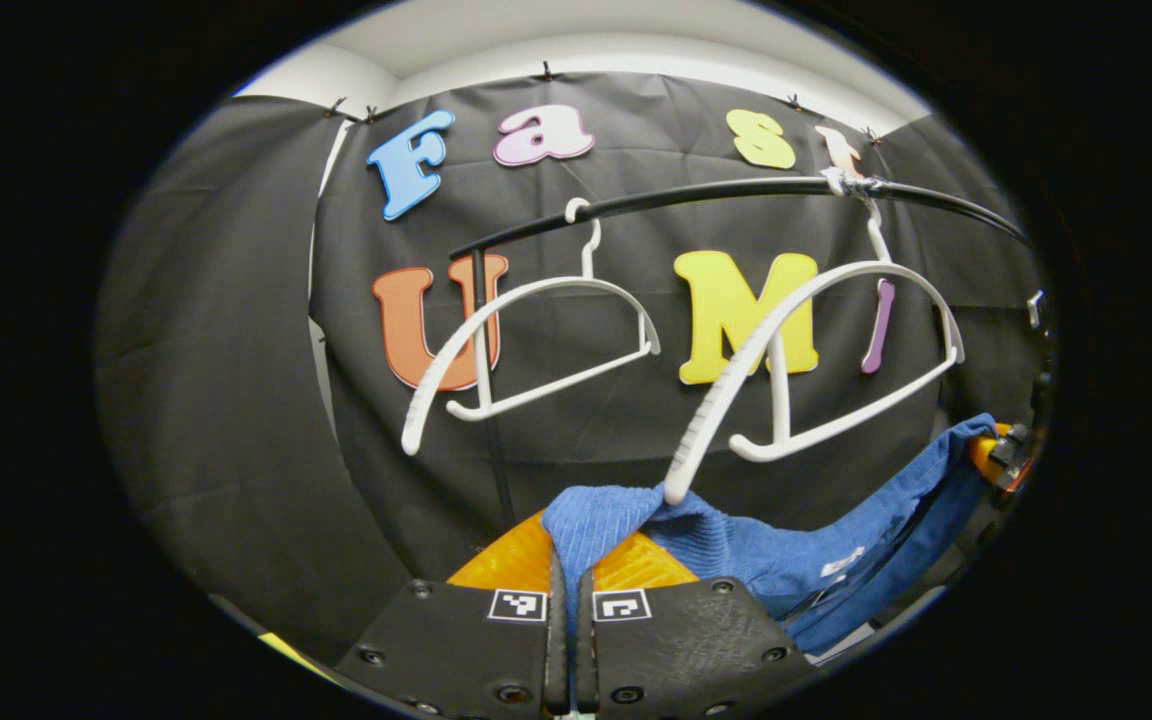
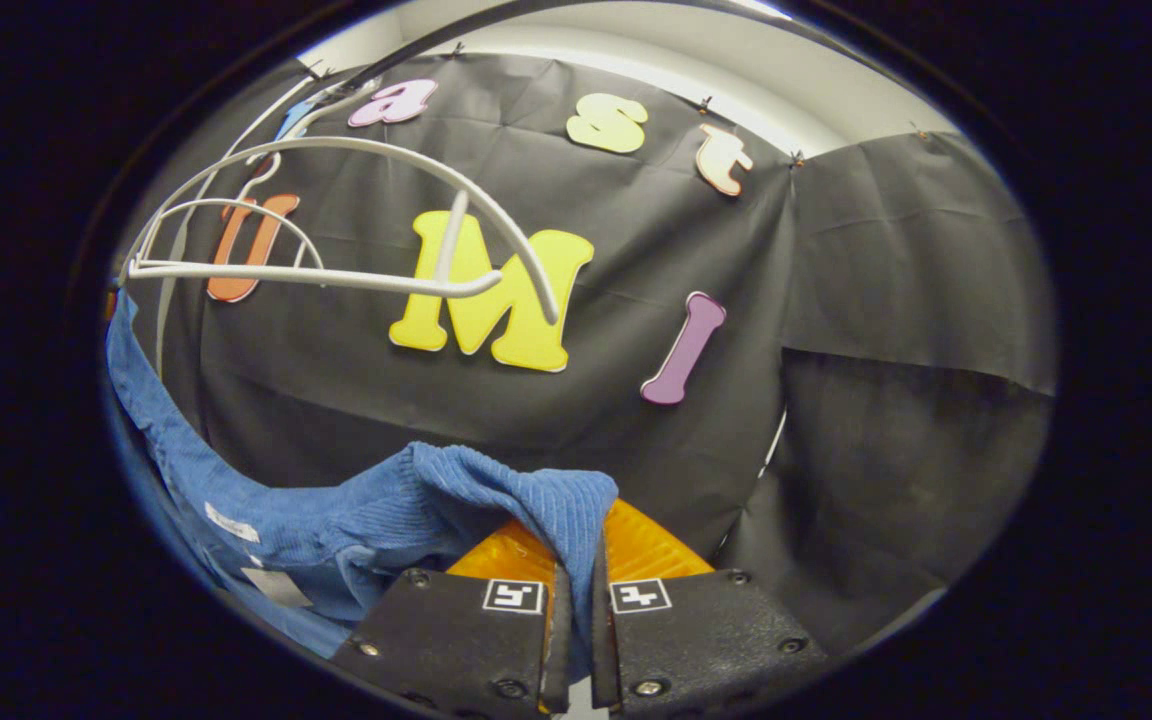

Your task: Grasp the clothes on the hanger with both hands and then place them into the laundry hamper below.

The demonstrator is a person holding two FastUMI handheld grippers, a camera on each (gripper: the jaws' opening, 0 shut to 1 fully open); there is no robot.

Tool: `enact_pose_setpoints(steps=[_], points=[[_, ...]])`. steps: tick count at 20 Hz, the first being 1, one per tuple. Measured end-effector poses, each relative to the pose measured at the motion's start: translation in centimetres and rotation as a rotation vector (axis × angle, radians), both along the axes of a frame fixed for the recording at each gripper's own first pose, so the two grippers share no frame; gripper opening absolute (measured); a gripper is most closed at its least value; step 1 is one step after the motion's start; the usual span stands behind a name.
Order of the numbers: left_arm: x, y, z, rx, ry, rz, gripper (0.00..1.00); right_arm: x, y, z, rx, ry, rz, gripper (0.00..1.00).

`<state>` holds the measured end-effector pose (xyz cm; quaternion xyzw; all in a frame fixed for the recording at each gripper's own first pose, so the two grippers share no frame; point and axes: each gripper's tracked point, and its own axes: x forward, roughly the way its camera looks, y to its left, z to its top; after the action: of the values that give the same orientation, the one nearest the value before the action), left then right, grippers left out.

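Note:
A blue knitted garment point(image 1: 756, 555) stretches between both grippers, below the hangers and off them. My left gripper point(image 1: 572, 600) is shut on one end of it, the cloth pinched between its fingers. In the right gripper view the same blue garment point(image 2: 356, 515) drapes leftwards, and my right gripper point(image 2: 576, 600) is shut on its other end. The right gripper point(image 1: 1001, 455) also shows far right in the left gripper view, holding the cloth. Two bare white hangers point(image 1: 816, 360) hang on the black rail point(image 1: 716, 192); the nearer white hanger point(image 2: 356, 230) sits upper left in the right gripper view. The hamper is out of sight.
A second white hanger point(image 1: 536, 345) hangs left on the rail, beside the rail's black upright post point(image 1: 481, 330). Black cloth walls close in the back and both sides. A pale ceiling strip point(image 2: 636, 50) runs above.

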<state>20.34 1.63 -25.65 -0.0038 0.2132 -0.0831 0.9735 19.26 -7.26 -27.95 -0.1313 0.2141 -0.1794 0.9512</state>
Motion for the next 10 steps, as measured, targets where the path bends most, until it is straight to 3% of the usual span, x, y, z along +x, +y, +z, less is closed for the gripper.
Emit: enact_pose_setpoints(steps=[10], points=[[-5.5, -3.6, 3.0, -0.021, -0.049, -0.089, 0.03, -3.1, 5.3, 2.1, 0.169, 0.009, 0.071, 0.11]])
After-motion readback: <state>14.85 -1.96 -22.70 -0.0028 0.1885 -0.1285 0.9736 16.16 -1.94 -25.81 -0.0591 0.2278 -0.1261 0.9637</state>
